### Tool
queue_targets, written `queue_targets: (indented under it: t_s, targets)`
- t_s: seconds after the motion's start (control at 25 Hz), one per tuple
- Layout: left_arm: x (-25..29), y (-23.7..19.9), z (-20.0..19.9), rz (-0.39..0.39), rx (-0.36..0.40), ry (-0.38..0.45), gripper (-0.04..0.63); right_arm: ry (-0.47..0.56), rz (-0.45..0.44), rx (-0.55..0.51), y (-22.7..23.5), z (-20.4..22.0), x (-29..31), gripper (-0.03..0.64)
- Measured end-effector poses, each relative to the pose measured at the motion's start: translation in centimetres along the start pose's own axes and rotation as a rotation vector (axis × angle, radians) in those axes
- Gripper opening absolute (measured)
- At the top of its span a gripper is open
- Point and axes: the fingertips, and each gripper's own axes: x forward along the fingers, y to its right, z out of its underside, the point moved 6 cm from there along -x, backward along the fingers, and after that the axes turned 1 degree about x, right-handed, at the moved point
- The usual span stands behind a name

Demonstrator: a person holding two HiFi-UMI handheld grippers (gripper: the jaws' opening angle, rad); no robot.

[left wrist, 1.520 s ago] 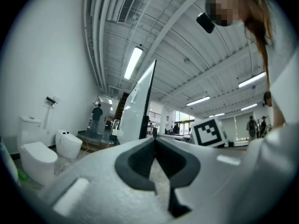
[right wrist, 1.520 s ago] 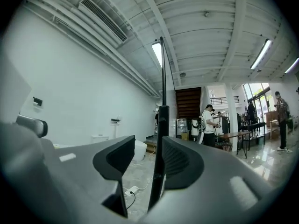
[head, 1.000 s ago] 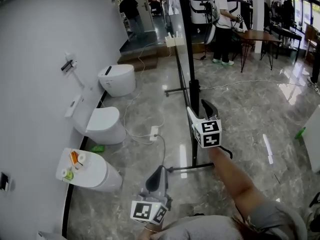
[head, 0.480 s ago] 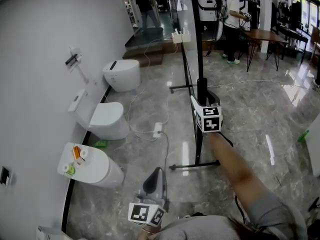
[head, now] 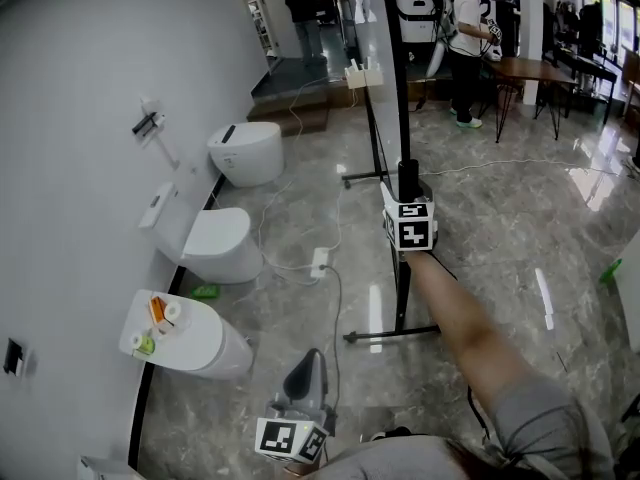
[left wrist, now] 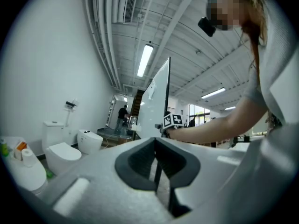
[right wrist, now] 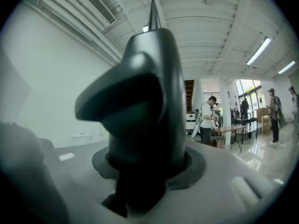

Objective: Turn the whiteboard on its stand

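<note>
The whiteboard (head: 398, 78) stands edge-on to me, a black frame rail on a black stand (head: 392, 333); in the left gripper view its white face (left wrist: 156, 101) tilts up to the ceiling. My right gripper (head: 407, 175) is held out level at that rail, its marker cube just below, and the left gripper view shows it (left wrist: 172, 121) against the board's black edge. Its jaws have just been closing; its own view is filled by a dark jaw (right wrist: 145, 115) and shows no pad pressing on the frame. My left gripper (head: 308, 360) hangs low near my body, shut and empty (left wrist: 156, 146).
Two toilets (head: 215, 243) (head: 245, 153) and a white unit with paper rolls (head: 180, 338) line the left wall. A power strip (head: 318, 261) and cables lie on the marble floor by the stand. People (head: 470, 38) and a table (head: 530, 68) are at the back.
My right gripper has reached farther out, up to the board's frame rail. The left gripper has slipped a little lower in the head view.
</note>
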Motion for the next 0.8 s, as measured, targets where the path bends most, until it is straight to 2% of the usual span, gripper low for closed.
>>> queue_targets:
  t_s: [0.04,0.24,0.56,0.8]
  targets:
    - [-0.22,-0.10,0.06,-0.004,0.000,-0.003,-0.003,0.018,0.014,0.030,0.17,-0.09,-0.05,0.173]
    - [-0.71,-0.63,0.21,-0.024,-0.005,-0.009,-0.003,0.048,0.046,0.039,0.56,-0.39,0.02,0.155]
    - [-0.92,-0.59,0.66,-0.009,-0.022,-0.013,-0.003,0.015,0.054,0.043,0.56,-0.08,-0.05,0.144]
    - [-1.12,-0.43,0.60,0.012,-0.021,-0.014,-0.003,0.007,0.142,0.058,0.10,0.05,-0.30,0.098]
